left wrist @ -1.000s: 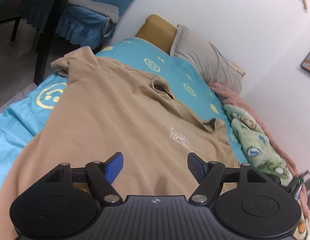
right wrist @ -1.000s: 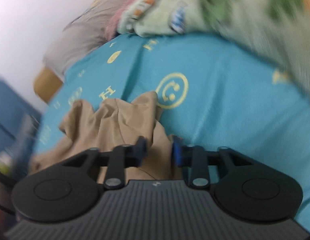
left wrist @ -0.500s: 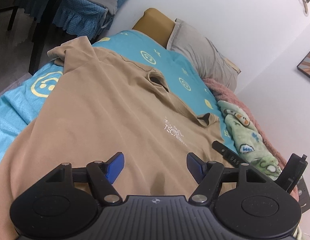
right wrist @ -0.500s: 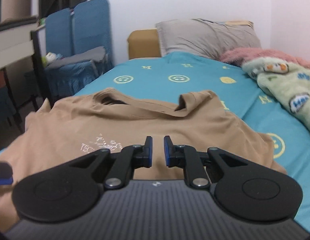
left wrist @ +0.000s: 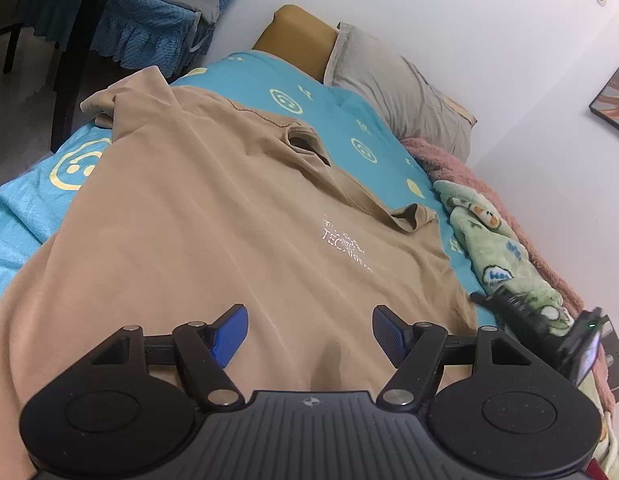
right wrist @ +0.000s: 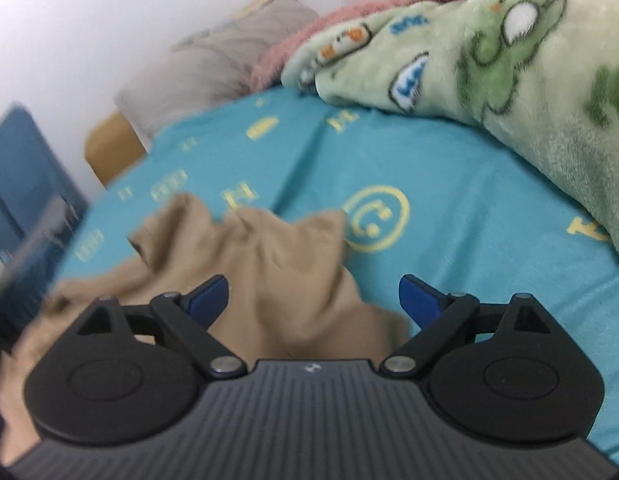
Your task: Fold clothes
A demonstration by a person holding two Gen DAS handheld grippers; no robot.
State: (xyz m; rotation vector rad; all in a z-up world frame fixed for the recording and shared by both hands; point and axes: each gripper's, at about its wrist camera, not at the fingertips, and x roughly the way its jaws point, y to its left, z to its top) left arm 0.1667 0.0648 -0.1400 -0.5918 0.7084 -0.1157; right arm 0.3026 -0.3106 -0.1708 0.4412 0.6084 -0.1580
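Released, right gripper [right wrist: 313, 300] now gapes, seemingly over tan shirt [left wrist: 213, 216]; left gripper [left wrist: 309, 330] spread, empty.

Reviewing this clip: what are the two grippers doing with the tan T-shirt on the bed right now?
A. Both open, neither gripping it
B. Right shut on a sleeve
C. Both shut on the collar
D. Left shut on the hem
A: the left gripper and right gripper both show their blue pads spread wide above the tan T-shirt, with no fabric pinched.

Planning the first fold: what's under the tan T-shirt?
The tan T-shirt lies spread on the turquoise smiley-print bedsheet, which shows along its edges. Whatever sits beneath the shirt's middle is covered. Both left gripper and right gripper are open above it.
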